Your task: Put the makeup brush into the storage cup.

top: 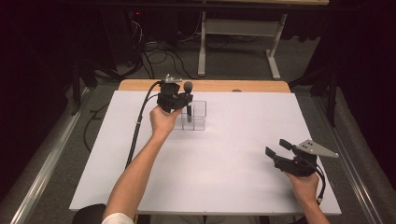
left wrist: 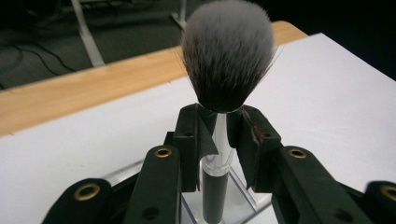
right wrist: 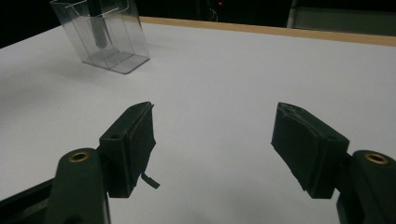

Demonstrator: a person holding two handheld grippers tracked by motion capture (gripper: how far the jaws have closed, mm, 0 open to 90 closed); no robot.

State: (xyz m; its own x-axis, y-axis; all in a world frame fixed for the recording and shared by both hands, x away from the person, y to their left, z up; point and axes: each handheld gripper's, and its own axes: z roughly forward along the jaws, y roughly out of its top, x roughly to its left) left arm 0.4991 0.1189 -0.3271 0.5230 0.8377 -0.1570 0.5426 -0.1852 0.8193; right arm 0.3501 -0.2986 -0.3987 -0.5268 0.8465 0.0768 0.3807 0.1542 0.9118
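The left gripper (top: 180, 100) is clenched on the silver neck of a makeup brush (left wrist: 227, 56), bristles upward above its jaws; the dark handle stands below them inside a clear plastic holder (top: 200, 116). Far right of it, the right gripper (top: 279, 148) hovers over the white table (top: 224, 158), its jaws wide apart and holding nothing.

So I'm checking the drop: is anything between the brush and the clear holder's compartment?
Nothing visible. The left gripper grips the brush upright, its handle already down inside the clear holder, with only open white table around.
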